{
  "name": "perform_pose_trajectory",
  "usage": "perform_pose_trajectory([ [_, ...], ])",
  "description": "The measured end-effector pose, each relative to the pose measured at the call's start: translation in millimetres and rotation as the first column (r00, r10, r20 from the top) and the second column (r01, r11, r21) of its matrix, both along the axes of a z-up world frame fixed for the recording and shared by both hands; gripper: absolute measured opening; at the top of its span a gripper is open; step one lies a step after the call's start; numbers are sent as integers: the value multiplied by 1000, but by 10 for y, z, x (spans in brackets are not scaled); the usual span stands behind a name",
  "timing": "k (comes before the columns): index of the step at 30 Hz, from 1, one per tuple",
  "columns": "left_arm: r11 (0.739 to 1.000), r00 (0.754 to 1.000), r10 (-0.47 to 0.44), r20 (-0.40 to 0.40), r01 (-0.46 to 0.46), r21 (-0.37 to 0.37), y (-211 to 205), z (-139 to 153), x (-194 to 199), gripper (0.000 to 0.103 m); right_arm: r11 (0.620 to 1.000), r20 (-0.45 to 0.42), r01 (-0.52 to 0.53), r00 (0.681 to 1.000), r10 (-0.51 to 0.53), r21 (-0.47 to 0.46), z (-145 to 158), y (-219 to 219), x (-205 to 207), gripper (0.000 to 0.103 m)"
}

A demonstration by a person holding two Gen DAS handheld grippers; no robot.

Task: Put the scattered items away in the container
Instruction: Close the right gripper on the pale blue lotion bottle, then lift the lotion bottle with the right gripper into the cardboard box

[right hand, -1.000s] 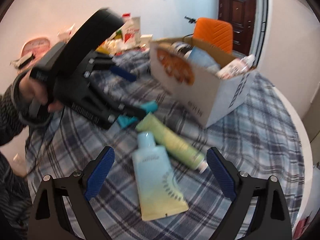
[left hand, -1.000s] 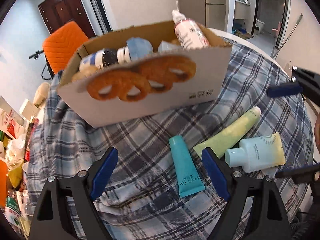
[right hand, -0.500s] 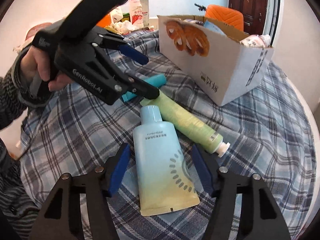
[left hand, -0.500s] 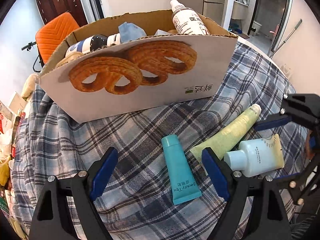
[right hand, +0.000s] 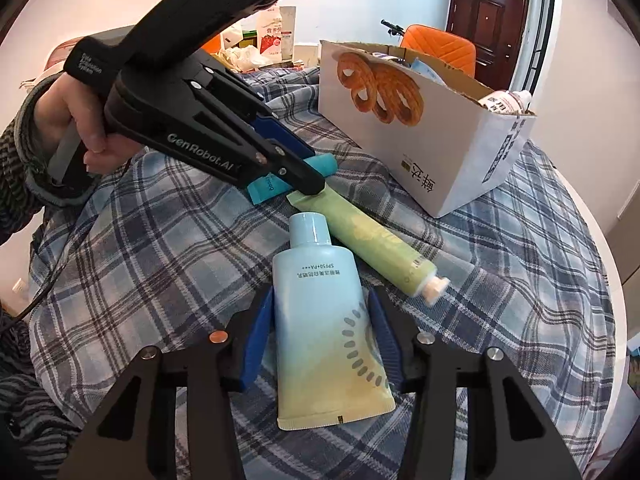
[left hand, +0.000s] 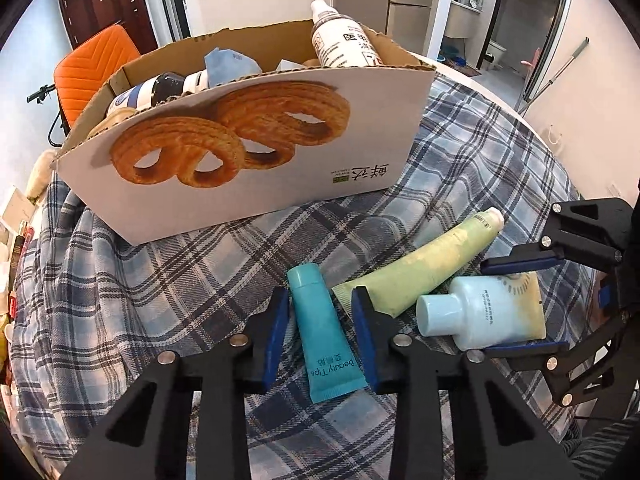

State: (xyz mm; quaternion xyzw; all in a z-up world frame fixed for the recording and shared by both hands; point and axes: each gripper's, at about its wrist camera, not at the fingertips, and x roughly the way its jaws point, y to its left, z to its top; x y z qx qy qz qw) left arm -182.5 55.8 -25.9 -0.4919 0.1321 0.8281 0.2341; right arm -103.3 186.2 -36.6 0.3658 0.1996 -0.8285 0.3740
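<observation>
A cardboard box (left hand: 248,184) printed with pastries holds several bottles; it also shows in the right wrist view (right hand: 432,132). My left gripper (left hand: 322,300) has its pads closed against a teal tube (left hand: 326,340) lying on the plaid cloth. My right gripper (right hand: 320,304) has its pads pressed on a pale blue sunscreen tube (right hand: 324,328), also visible in the left wrist view (left hand: 484,312). A light green tube (left hand: 424,268) lies between them, still on the cloth, and shows in the right wrist view (right hand: 372,240).
A blue plaid cloth (left hand: 120,288) covers the round table. An orange chair (left hand: 92,64) stands behind the box. Clutter of packets (right hand: 272,36) lies at the table's far side. A dark door (right hand: 492,12) is in the background.
Both grippers moved down and forward and narrowed from wide open. The left one closed onto the teal tube, the right one onto the pale blue tube.
</observation>
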Motion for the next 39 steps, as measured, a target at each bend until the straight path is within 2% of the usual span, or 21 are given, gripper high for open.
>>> perform_pose_trajectory([
  [9, 1000, 1000, 10, -18, -9, 12, -114, 133, 101, 25, 999, -57, 21, 998, -23, -29, 228, 49, 14, 46],
  [14, 999, 999, 13, -47, -12, 38, -169, 299, 150, 24, 998, -105, 35, 994, -40, -49, 397, 39, -45, 45],
  [18, 999, 997, 19, -70, -15, 52, -195, 419, 149, 24, 997, -157, 39, 986, -50, -72, 601, 10, -134, 44],
  [22, 997, 995, 30, -92, -23, 71, -211, 539, 94, 24, 989, -190, 59, 978, -84, -133, 850, -19, -329, 44],
  [27, 995, 993, 44, -109, -34, 91, -209, 641, 8, 24, 969, -181, 100, 973, -142, -226, 1128, -52, -687, 44],
  [32, 993, 985, 53, -162, -34, 115, -143, 881, -175, 24, 964, -194, 120, 966, -168, -238, 1293, -159, -970, 44],
  [35, 991, 980, 68, -185, -45, 123, -109, 1028, -377, 24, 961, -151, 130, 974, -169, -243, 1289, -245, -1163, 44],
  [39, 987, 981, 120, -155, -101, 127, -159, 1044, -741, 24, 964, -75, 148, 983, -168, -220, 1125, -344, -1377, 44],
])
